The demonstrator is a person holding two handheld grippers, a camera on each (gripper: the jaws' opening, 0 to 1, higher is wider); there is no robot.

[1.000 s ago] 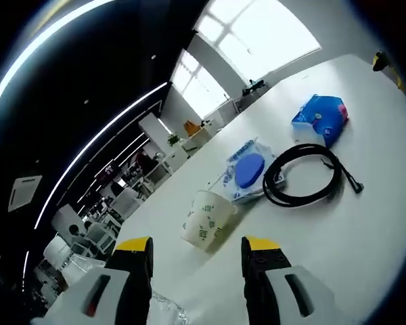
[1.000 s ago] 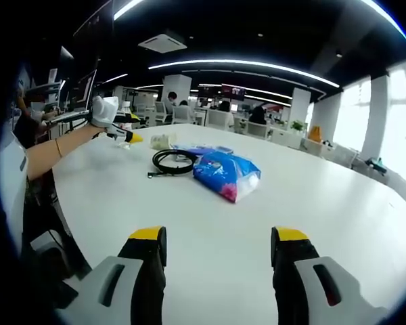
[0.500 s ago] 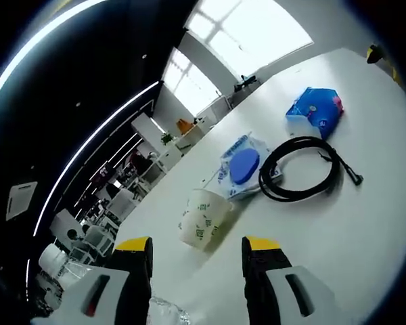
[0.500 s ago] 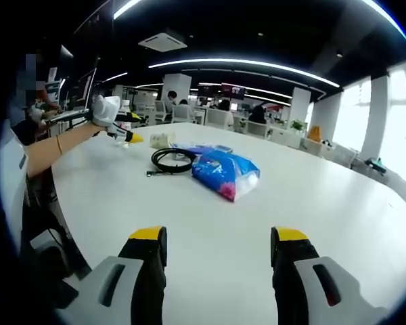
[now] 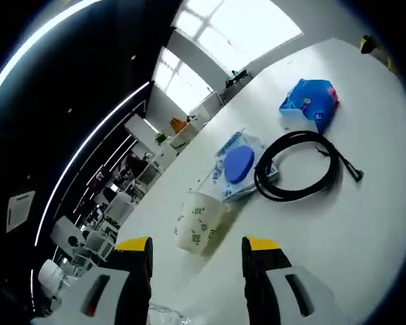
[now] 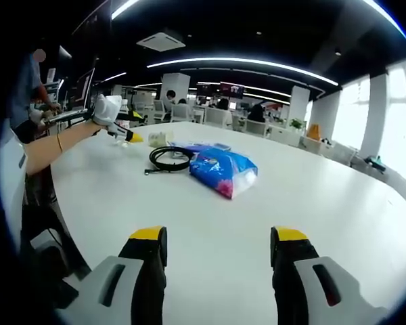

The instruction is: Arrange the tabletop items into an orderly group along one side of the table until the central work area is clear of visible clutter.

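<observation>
Paper cup [image 5: 197, 225] green print, unreadable, 12 o'clock of spread left gripper [image 5: 195, 254]. Right gripper [image 6: 216, 244] spread, empty; blue packet [image 6: 222, 172] at 12 o'clock.

**Both grippers open and empty above the table**

The left gripper [image 5: 197, 247] hangs over the white table [image 5: 365, 223] with its yellow-tipped jaws spread apart, nothing between them. The right gripper [image 6: 220, 237] is also held over the table, jaws wide and empty. The person's bare forearm [image 6: 57, 145] reaches across the table's far edge.
</observation>
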